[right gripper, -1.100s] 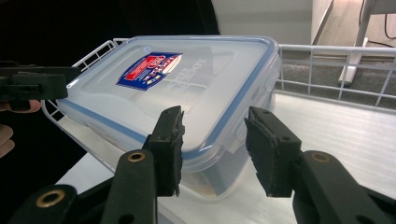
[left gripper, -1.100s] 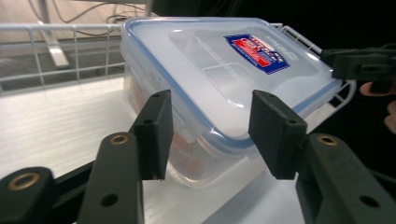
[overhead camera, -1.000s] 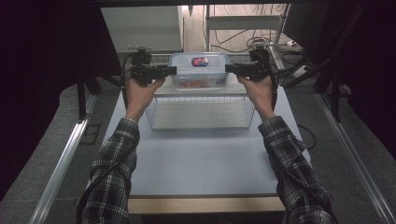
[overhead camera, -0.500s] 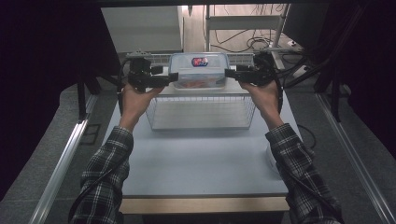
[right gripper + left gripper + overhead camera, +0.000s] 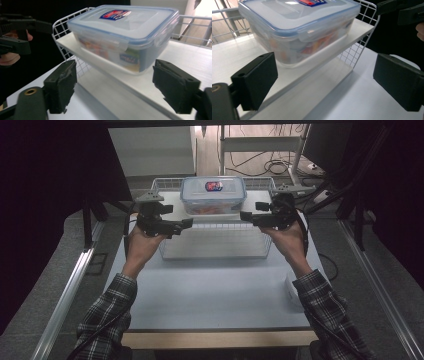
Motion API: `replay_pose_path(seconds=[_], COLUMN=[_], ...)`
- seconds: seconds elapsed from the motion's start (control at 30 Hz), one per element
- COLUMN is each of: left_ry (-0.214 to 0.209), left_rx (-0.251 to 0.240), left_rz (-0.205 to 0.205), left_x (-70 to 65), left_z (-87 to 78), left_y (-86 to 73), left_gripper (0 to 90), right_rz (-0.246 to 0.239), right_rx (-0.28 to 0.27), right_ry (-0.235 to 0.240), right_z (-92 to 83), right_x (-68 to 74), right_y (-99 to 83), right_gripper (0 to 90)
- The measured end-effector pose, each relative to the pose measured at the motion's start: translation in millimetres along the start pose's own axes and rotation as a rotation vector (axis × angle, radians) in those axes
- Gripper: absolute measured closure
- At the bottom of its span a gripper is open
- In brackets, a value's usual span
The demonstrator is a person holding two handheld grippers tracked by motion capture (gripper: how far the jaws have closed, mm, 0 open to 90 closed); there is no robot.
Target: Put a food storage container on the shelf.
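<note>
Place: a lab or test room set up for recording, not a home
Work surface: a plain pale table (image 5: 215, 295) under a fixed overhead camera
Surroundings: black curtains (image 5: 50, 195) screening both sides, grey carpeted floor (image 5: 45, 320)
Fittings: aluminium frame rails (image 5: 65, 295) flanking the table
Background: loose cables (image 5: 272, 167) under a metal shelf, a monitor (image 5: 325, 145) at rear right

A lidded box (image 5: 213, 195) sits on the white shelf (image 5: 172, 202) of a wire rack (image 5: 215, 242), flanked by the left gripper (image 5: 186, 223) and right gripper (image 5: 246, 216), both just opened, empty and apart from it
</note>
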State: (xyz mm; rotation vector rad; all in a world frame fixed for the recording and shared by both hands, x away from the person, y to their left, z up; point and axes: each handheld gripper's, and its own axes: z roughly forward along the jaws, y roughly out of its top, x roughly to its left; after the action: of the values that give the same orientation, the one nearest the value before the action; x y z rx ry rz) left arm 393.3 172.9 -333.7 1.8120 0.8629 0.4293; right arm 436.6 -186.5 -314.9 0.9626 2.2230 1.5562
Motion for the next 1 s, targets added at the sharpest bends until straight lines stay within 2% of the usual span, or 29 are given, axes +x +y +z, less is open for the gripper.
replay_pose_path(seconds=[0.07, 0.1, 0.23, 0.4, 0.53, 0.6, 0.73, 1.0], left_ry=[0.012, 0.012, 0.009, 0.030, 0.017, 0.008, -0.002, 0.002], left_rx=[-0.002, -0.002, 0.017, 0.033, 0.036, 0.024, 0.021, 0.018], left_rz=[0.036, 0.036, 0.079, 0.106, 0.093, 0.094, 0.080, 0.101], left_x=[-8.3, -8.3, -17.4, -25.5, -30.1, -33.5, -37.4, -54.7], left_z=[-4.9, -4.9, -9.2, -12.9, -14.3, -15.7, -18.3, -32.2], left_y=[-4.6, -4.6, -14.2, -29.6, -43.2, -54.5, -64.0, -87.3], left_gripper=[3.9, 3.9, 3.8, 3.6, 3.2, 2.9, 2.9, 2.9], right_rz=[-0.023, -0.023, -0.053, -0.068, -0.085, -0.115, -0.127, -0.139], right_rx=[0.007, 0.007, 0.018, 0.020, 0.030, 0.034, 0.038, 0.059], right_ry=[-0.002, -0.002, 0.007, 0.015, 0.018, 0.016, 0.016, 0.024], right_z=[-3.0, -3.0, -7.8, -15.4, -20.9, -26.0, -29.5, -37.6], right_x=[3.8, 3.8, 9.1, 14.3, 19.4, 23.7, 27.1, 34.6], right_y=[-5.0, -5.0, -13.5, -24.0, -31.8, -40.0, -47.0, -75.1], right_gripper=[14.4, 14.4, 9.2, 6.5, 5.1, 4.4, 3.7, 3.0])
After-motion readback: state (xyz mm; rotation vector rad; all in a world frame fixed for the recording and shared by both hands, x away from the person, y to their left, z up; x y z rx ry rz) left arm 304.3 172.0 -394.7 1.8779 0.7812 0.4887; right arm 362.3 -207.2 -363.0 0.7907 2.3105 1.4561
